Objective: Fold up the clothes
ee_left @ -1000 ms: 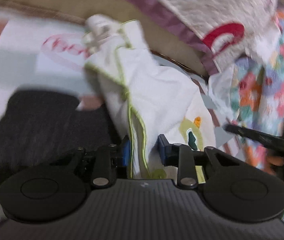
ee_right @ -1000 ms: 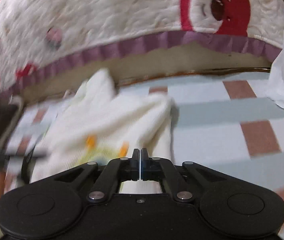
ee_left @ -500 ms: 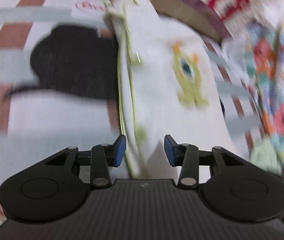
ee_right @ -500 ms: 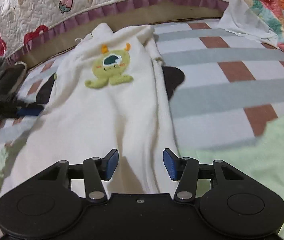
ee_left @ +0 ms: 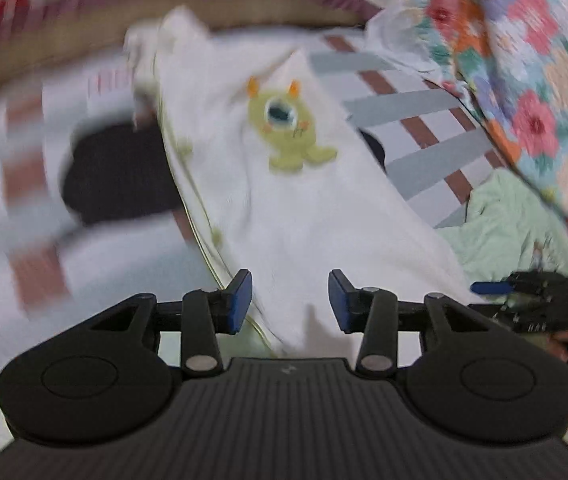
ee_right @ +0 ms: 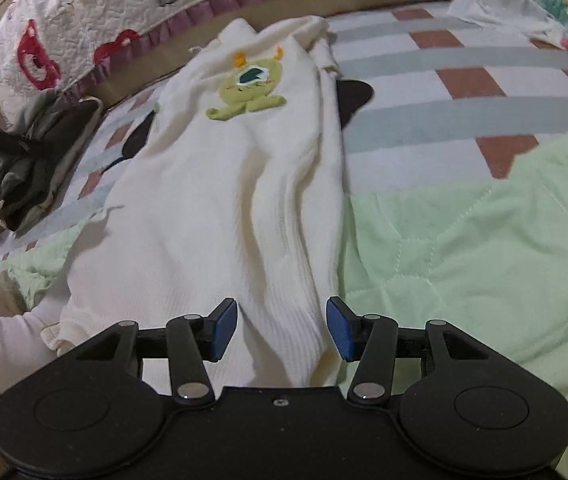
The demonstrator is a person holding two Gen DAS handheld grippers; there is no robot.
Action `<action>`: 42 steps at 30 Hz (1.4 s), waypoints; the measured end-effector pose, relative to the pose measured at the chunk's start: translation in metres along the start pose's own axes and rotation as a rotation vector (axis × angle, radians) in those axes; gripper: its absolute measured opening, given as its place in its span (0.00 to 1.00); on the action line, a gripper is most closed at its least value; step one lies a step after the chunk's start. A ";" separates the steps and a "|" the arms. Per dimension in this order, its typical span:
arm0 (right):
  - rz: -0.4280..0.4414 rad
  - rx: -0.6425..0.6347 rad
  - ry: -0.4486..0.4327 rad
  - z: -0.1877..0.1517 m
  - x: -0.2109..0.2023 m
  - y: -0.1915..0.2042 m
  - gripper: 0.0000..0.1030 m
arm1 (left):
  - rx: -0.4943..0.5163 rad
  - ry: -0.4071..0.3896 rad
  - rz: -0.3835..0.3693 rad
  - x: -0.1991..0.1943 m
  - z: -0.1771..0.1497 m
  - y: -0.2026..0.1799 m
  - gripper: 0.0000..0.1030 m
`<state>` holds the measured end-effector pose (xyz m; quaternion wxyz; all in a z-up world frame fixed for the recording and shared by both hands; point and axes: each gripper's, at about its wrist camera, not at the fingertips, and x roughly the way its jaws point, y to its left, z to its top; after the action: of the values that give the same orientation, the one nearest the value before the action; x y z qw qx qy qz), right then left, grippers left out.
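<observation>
A cream-white child's garment [ee_right: 220,200] with a green one-eyed monster patch [ee_right: 250,88] lies stretched lengthwise on the bed, collar end far, hem end near. My right gripper [ee_right: 282,330] is open above the near end of the garment, nothing between its blue pads. In the blurred left wrist view the same garment [ee_left: 304,208] and monster patch [ee_left: 288,128] lie ahead, and my left gripper [ee_left: 290,300] is open over its near left edge with the green-piped seam. The right gripper's blue tip [ee_left: 488,288] shows at the far right of that view.
The bed has a checked grey, white and brown sheet [ee_right: 444,92]. A pale green quilt [ee_right: 464,240] lies at the near right. A dark garment [ee_left: 120,176] lies under the white one. A bear-print quilt [ee_right: 84,20] lines the back, a floral quilt [ee_left: 524,60] the right. A grey bundle [ee_right: 40,160] sits left.
Both grippers let go of the garment and opened. It went from bunched and lifted to lying spread flat, monster patch up. Both grippers drew back toward its near end.
</observation>
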<state>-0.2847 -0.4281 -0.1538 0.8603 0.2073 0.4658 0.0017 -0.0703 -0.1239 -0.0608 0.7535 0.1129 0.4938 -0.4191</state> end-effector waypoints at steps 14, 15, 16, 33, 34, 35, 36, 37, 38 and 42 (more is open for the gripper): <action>0.077 0.119 0.011 0.004 -0.011 -0.006 0.60 | 0.431 -0.172 0.303 -0.164 0.090 -0.087 0.40; 0.064 0.114 0.007 0.005 -0.010 -0.004 0.60 | 0.438 -0.175 0.313 -0.176 0.093 -0.088 0.40; 0.036 0.119 0.008 0.003 -0.008 -0.005 0.60 | 0.416 -0.188 0.304 -0.187 0.095 -0.085 0.40; -0.045 0.103 0.066 -0.015 0.002 -0.005 0.60 | 0.411 -0.119 0.441 -0.225 0.086 -0.086 0.48; -0.036 0.108 0.062 -0.016 0.002 -0.006 0.60 | 0.423 -0.136 0.456 -0.232 0.087 -0.088 0.48; -0.026 0.114 0.058 -0.016 0.002 -0.007 0.60 | 0.436 -0.153 0.471 -0.238 0.087 -0.090 0.48; -0.017 0.120 0.053 -0.016 0.003 -0.009 0.60 | 0.448 -0.169 0.485 -0.245 0.088 -0.092 0.48; -0.007 0.126 0.049 -0.016 0.003 -0.010 0.60 | 0.455 -0.177 0.487 -0.248 0.089 -0.094 0.49; 0.002 0.132 0.045 -0.016 0.003 -0.012 0.60 | 0.461 -0.183 0.489 -0.250 0.091 -0.095 0.50; 0.044 0.156 0.022 -0.018 0.004 -0.017 0.60 | 0.453 -0.146 0.456 -0.228 0.090 -0.104 0.53</action>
<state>-0.3001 -0.4362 -0.1718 0.8360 0.2838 0.4695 -0.0136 -0.1262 -0.1229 0.2000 0.8170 0.3550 0.2946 -0.3460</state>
